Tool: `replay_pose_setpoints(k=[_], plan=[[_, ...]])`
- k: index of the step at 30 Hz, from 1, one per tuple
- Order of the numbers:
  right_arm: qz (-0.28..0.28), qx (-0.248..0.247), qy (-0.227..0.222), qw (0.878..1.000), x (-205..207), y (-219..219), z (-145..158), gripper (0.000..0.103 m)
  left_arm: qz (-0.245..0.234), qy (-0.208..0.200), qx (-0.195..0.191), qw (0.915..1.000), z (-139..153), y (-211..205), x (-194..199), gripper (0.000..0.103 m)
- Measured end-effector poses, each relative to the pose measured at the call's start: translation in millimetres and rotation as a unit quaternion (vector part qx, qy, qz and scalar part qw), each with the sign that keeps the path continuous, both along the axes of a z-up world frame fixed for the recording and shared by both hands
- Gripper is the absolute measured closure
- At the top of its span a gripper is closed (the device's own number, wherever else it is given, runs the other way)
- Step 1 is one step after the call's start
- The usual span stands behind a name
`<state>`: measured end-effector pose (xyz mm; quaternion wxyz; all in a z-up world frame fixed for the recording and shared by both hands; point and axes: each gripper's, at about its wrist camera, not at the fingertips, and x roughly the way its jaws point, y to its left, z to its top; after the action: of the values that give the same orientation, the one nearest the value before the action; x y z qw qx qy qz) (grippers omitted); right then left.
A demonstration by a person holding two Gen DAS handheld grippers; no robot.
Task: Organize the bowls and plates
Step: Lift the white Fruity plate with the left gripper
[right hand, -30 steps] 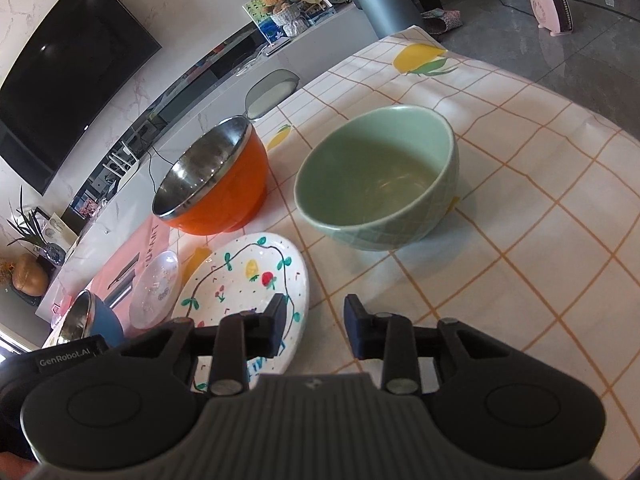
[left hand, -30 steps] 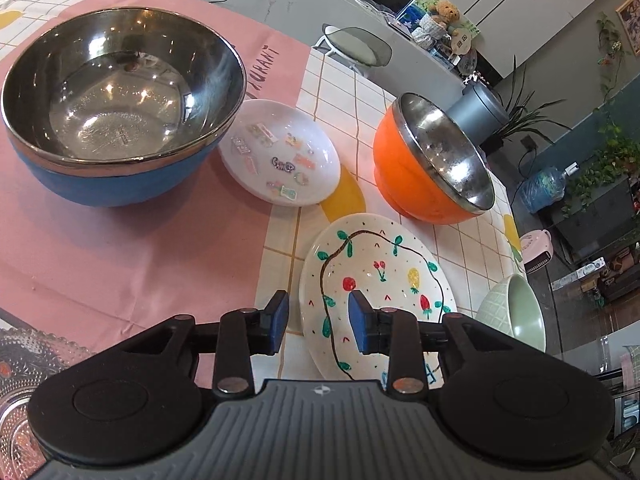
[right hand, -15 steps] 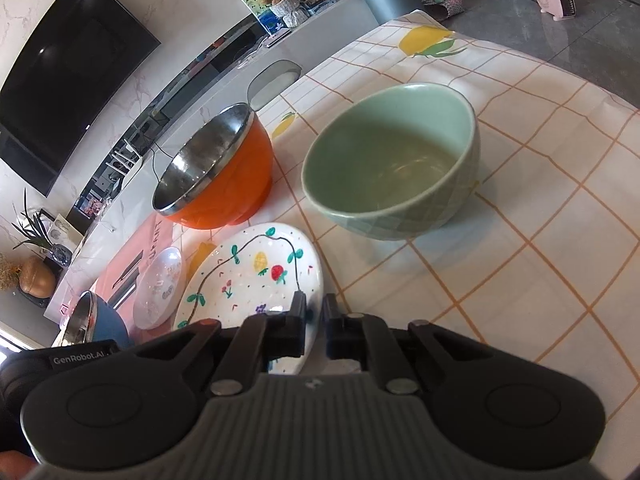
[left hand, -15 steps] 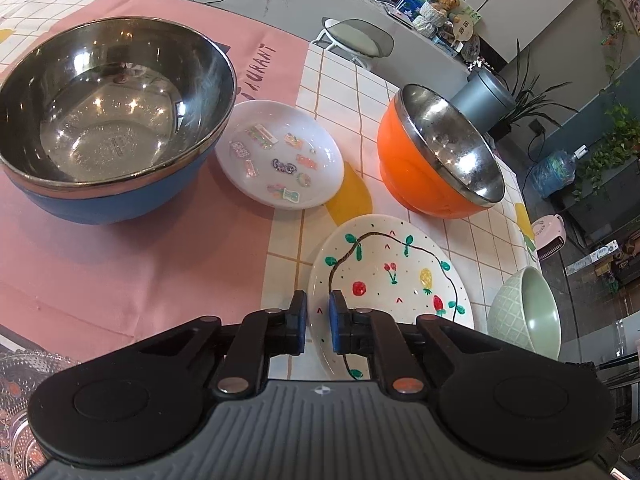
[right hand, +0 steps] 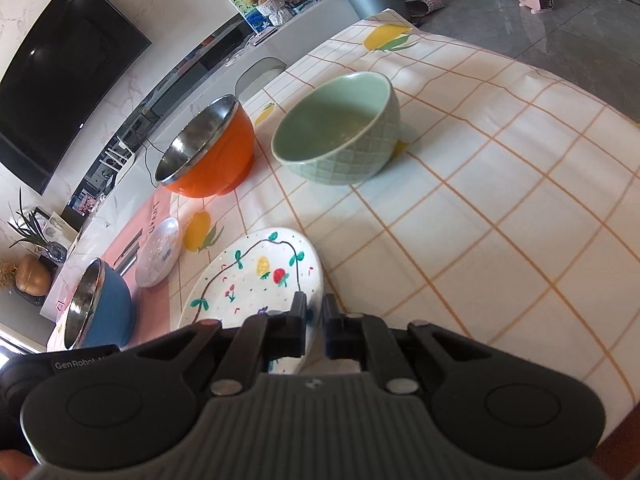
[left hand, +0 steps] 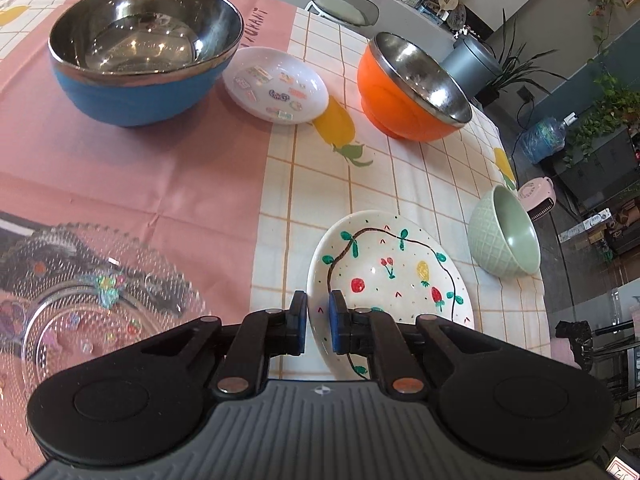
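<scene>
At the near edge of the table, I have the painted plate [left hand: 392, 272] pinched from both sides. The left gripper [left hand: 318, 304] has just been closing and now clamps the plate's left rim. The right gripper [right hand: 314, 306] is squeezed together on the opposite rim. I cannot tell whether the plate is lifted clear of the cloth [left hand: 160, 168] or only sliding on it.

I judge this to be the carry step, with the plate heading for the other plates, probably the glass plate [left hand: 100, 280] on my left. To do it well I want both hands moving together and level, so neither rim twists out of its pads. I should lift before travelling (dragging would ruck up the cloth). I should lower it flat, centred, and let go with both hands together.

The painted plate is glazed ceramic, shallow and round, white with a vine, berries and a pineapple. Its gloss makes it slick, and the rim is thin, so the grip is slight. The glass plate is clear, pebbled all over, with a beaded, scalloped edge; it looks hard and liable to chip. Farther off, the blue bowl [left hand: 144, 92] and orange bowl [left hand: 400, 92] have coloured shells and mirror-bright steel linings. A small white dish [left hand: 276, 84] with stickers lies between them. The green bowl [left hand: 500, 240], ceramic with a quilted outside, stands near the right table edge.
</scene>
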<state>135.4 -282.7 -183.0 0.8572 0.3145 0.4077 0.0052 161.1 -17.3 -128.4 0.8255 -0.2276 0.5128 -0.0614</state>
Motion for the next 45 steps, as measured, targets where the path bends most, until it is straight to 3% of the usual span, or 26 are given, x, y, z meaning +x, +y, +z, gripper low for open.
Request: replay_pose_setpoints(k=[15, 21, 22, 24, 25, 27, 33, 38, 45], plan=[[0.0, -0.014, 0.021, 1.0, -74, -8, 3, 0.098, -0.048, 0.017, -0.011, 0.9986, -2, -1, -60, 0.092], [0.007, -0.019, 0.019, 1.0, -79, -6, 0, 0.093, -0.046, -0.016, -0.012, 0.9988, 1, 2, -67, 0.092], [0.008, -0.019, 0.016, 1.0, -79, -6, 1, 0.091, -0.044, -0.025, -0.008, 0.9987, 1, 2, -67, 0.09], [0.008, -0.02, 0.008, 1.0, -79, -8, 1, 0.088, -0.04, -0.029, -0.003, 0.9988, 1, 3, -66, 0.071], [0.008, -0.019, 0.001, 1.0, -78, -9, 2, 0.08, -0.036, -0.03, -0.004, 0.9989, 0, 3, -64, 0.07], [0.007, -0.018, -0.012, 1.0, -77, -11, 3, 0.074, -0.037, -0.034, -0.008, 0.9987, -1, 3, -62, 0.069], [0.011, -0.013, -0.032, 0.999, -70, -16, -3, 0.074, -0.055, -0.059, 0.007, 0.9967, -4, -10, -61, 0.068], [0.015, 0.008, -0.042, 0.999, -72, -15, -14, 0.082, -0.076, -0.088, 0.033, 0.9927, -4, -21, -68, 0.068], [0.01, 0.021, -0.065, 0.998, -79, -17, -19, 0.083, -0.079, -0.121, 0.06, 0.9877, -7, -26, -79, 0.077]])
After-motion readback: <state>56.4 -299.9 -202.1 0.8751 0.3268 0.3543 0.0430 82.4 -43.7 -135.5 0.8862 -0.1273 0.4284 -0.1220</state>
